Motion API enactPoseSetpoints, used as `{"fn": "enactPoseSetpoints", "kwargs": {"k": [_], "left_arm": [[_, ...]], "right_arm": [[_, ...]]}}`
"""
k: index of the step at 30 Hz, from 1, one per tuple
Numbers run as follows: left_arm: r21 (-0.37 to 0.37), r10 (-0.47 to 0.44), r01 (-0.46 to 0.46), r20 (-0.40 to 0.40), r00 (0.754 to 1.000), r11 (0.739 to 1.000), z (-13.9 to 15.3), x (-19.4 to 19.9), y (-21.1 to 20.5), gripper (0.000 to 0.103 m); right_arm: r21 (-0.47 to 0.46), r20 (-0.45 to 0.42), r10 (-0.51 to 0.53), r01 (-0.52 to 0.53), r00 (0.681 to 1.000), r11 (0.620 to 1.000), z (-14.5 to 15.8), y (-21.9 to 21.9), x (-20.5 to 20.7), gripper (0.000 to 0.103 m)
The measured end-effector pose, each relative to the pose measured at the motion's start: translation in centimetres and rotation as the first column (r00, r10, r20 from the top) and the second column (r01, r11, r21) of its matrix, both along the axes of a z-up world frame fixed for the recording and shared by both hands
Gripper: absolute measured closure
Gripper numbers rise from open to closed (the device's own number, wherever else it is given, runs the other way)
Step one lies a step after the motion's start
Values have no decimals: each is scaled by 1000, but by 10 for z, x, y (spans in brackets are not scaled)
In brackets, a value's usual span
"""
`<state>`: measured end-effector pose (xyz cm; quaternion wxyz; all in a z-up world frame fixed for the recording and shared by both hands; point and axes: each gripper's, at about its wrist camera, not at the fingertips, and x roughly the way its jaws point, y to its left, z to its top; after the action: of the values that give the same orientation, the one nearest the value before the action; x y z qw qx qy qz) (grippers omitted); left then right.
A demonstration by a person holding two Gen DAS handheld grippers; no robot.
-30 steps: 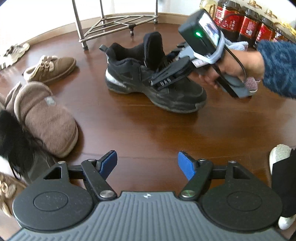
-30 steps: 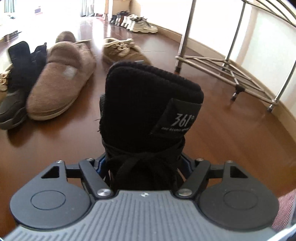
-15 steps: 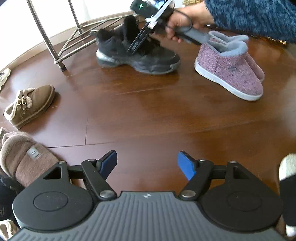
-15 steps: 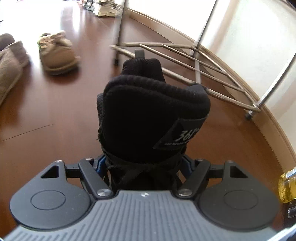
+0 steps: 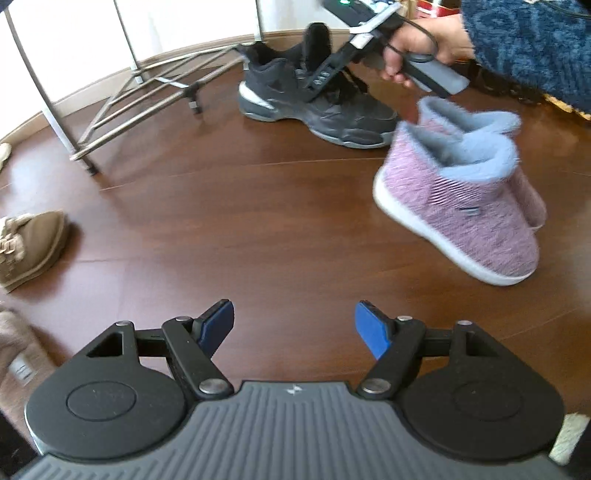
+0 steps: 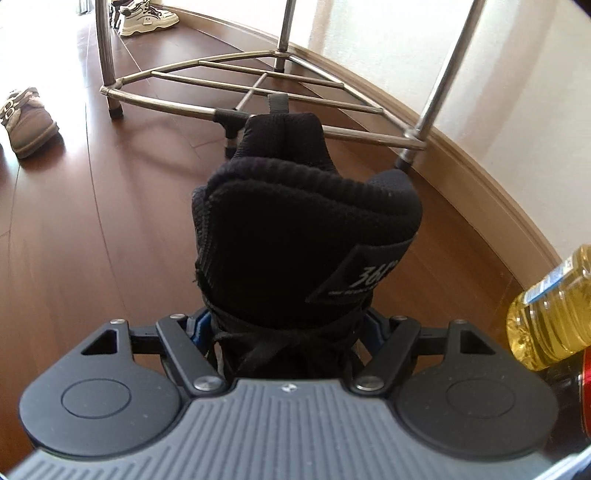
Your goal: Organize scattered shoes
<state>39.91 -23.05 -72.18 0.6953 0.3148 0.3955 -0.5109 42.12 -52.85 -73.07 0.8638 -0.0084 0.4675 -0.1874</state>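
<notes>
The black sneaker (image 6: 295, 251) is filling the centre of the right wrist view, tongue upright with a "361°" label showing, heel loop pointing toward the metal rack (image 6: 258, 85) in the upper half of the frame. The right gripper (image 6: 286, 332) is clenching the sneaker at the laced section, one blue pad pressing against each side. In the left wrist view the same sneaker (image 5: 317, 107) is sitting at upper centre, sole on the wooden floor (image 5: 240, 221), with the right gripper (image 5: 325, 79) reaching into it from the upper right, held by the person's hand (image 5: 421, 48).

A pair of purple slipper boots (image 5: 465, 192) with grey lining is standing at the right of that frame, just beside the sneaker's toe. The rack's legs (image 5: 147, 99) are occupying the upper left. A brown shoe (image 5: 33, 243) is lying at the left edge, well apart from the sneaker.

The left gripper (image 5: 293, 328) is hovering over bare floor at lower centre, released, blue pads (image 5: 218, 323) spread wide with nothing between them.

In the right wrist view, a bottle of yellow oil (image 6: 550, 310) is appearing at the right edge, and a white sneaker (image 6: 147, 18) is resting at the upper left.
</notes>
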Motion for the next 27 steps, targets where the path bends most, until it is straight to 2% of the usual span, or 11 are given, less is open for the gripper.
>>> {"fn": "enactPoseSetpoints", "kwargs": {"k": [4,10,16,20,22,23,25,27], "left_arm": [[4,-44,44,11,999,999,0,-14,-10,29],[5,-45,45,6,999,999,2,-19,-15,29],[1,-58,58,14,998,998,8,-23,-7,29],[0,-56,56,34,998,998,15,-18,1,29],[7,-45,45,29,999,999,14,-14,6,29],[12,-39,38,24,999,999,14,-12,8,29],[23,-38,38,13,999,999,15,-11,13,29],[40,-53,53,15,998,998,21,-10,29,29]], "right_arm": [[0,13,-18,18,1000,1000,0,-6,-4,31],[-3,13,-76,76,997,997,1,-10,-10,31],[-9,2,-95,95,995,995,2,-9,-10,24],[-45,15,-71,72,997,996,33,6,-26,23],[-23,22,-68,68,997,997,43,10,-32,23],[1,-6,-66,66,998,998,46,12,-36,25],[-20,-38,-75,74,996,997,47,15,-37,30],[-55,-21,-89,87,996,995,58,22,-42,30]]}}
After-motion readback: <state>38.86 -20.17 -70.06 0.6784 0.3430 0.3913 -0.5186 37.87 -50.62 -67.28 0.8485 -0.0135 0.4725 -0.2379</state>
